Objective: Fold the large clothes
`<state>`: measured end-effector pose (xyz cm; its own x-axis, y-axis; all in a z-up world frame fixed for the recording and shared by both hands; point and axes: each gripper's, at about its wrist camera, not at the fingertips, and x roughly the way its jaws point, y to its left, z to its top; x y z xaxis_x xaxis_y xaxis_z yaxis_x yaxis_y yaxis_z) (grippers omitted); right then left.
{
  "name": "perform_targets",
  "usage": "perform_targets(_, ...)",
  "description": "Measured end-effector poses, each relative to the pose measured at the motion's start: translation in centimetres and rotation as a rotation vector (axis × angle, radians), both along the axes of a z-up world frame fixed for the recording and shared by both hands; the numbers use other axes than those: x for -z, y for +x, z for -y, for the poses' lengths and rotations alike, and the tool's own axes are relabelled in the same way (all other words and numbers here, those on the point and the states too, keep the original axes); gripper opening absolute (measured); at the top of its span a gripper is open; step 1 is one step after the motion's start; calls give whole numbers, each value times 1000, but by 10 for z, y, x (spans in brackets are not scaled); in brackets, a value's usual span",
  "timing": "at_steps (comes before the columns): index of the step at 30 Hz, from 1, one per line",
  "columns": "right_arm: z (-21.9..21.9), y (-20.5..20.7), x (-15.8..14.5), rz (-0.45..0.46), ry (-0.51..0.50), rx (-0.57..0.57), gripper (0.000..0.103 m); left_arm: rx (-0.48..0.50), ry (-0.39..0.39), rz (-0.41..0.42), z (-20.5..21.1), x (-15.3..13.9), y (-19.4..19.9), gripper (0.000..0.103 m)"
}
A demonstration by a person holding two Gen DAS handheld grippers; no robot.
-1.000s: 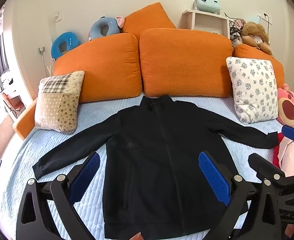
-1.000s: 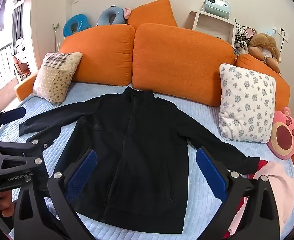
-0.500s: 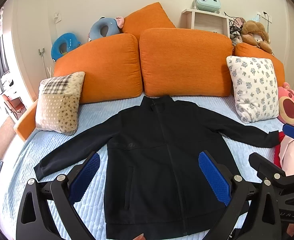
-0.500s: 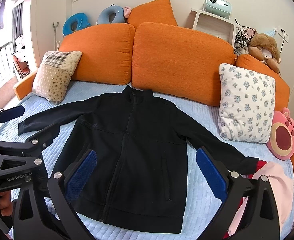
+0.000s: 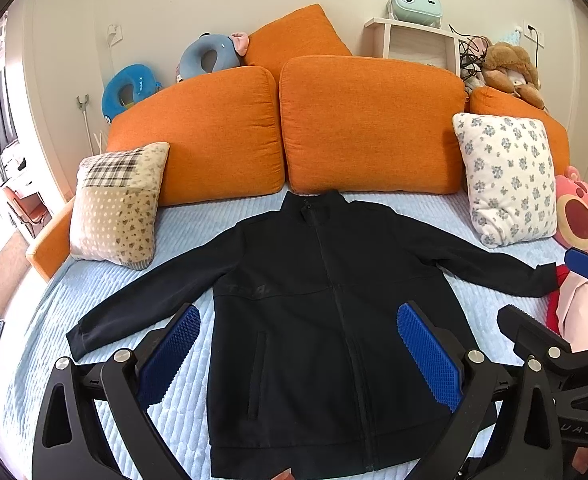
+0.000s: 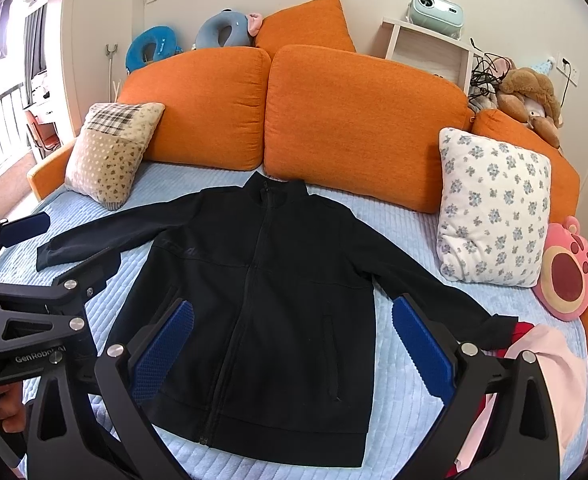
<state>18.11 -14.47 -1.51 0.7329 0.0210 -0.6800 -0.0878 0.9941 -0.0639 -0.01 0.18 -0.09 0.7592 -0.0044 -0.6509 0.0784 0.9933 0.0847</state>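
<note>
Compared with one second earlier, the jacket [image 5: 326,312] is seen slightly lower and fuller in both wrist views, more of its hem being visible; its lie on the bed is unchanged. The jacket is spread flat, front up and zipped, on the light blue bedspread [image 5: 198,224], collar towards the orange cushions [image 5: 370,124], both sleeves stretched out sideways.

A white open shelf [image 5: 414,42] is noted behind the cushions, with a projector [image 5: 416,2] set on top; what the shelf holds cannot be told.

The left gripper [image 5: 298,352] is held with its jaws wide apart and nothing between them, above the lower half of the jacket, not touching it. The right gripper [image 6: 292,344] is likewise spread wide and empty, above the jacket's lower front. A pink garment [image 6: 542,364] is noted just beside the right sleeve cuff.
</note>
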Motion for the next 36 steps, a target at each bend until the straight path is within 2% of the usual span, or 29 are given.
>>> perform_targets(36, 4, 5, 5, -8, 12, -2, 98, 2, 9, -3, -6, 3, 3, 100)
